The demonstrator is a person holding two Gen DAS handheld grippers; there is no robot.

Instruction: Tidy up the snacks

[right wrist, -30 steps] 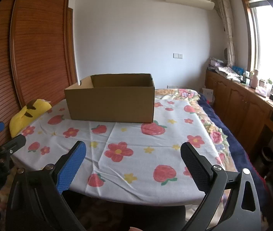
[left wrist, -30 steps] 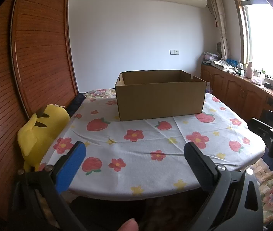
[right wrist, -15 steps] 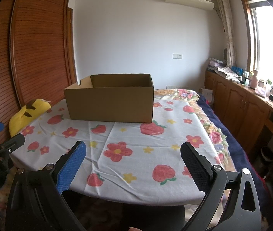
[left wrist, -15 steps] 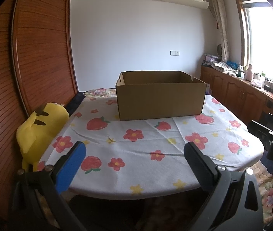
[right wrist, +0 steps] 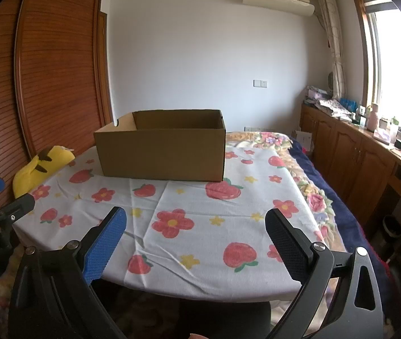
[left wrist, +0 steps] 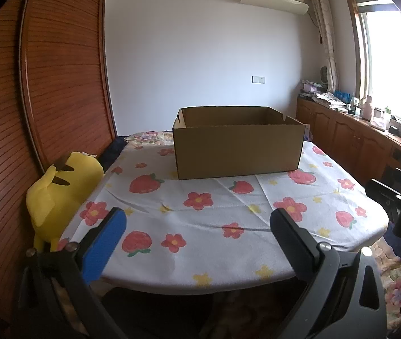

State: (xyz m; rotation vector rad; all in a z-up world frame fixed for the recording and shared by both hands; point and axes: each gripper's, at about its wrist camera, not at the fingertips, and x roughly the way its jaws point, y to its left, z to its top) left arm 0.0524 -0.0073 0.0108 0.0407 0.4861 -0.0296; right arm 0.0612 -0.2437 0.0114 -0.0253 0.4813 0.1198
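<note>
An open brown cardboard box (left wrist: 238,147) (right wrist: 162,151) stands at the far side of a table under a white cloth (left wrist: 214,220) (right wrist: 208,226) printed with strawberries and flowers. What lies inside the box is hidden by its walls. No snacks show in either view. My left gripper (left wrist: 197,220) hangs open over the table's near edge, nothing between its fingers. My right gripper (right wrist: 194,220) is also open and holds nothing, at the near edge further right. Each gripper shows at the edge of the other's view.
A yellow plush toy (left wrist: 59,192) (right wrist: 40,169) leans at the table's left edge against a wooden slatted wardrobe (left wrist: 45,99). A wooden cabinet (right wrist: 370,163) with clutter on top runs under the window at right. A floral bed cover (right wrist: 299,169) lies right of the table.
Both views have shifted slightly, with the left gripper tilting up a little so the box sits lower in its frame. Both grippers remain open.
</note>
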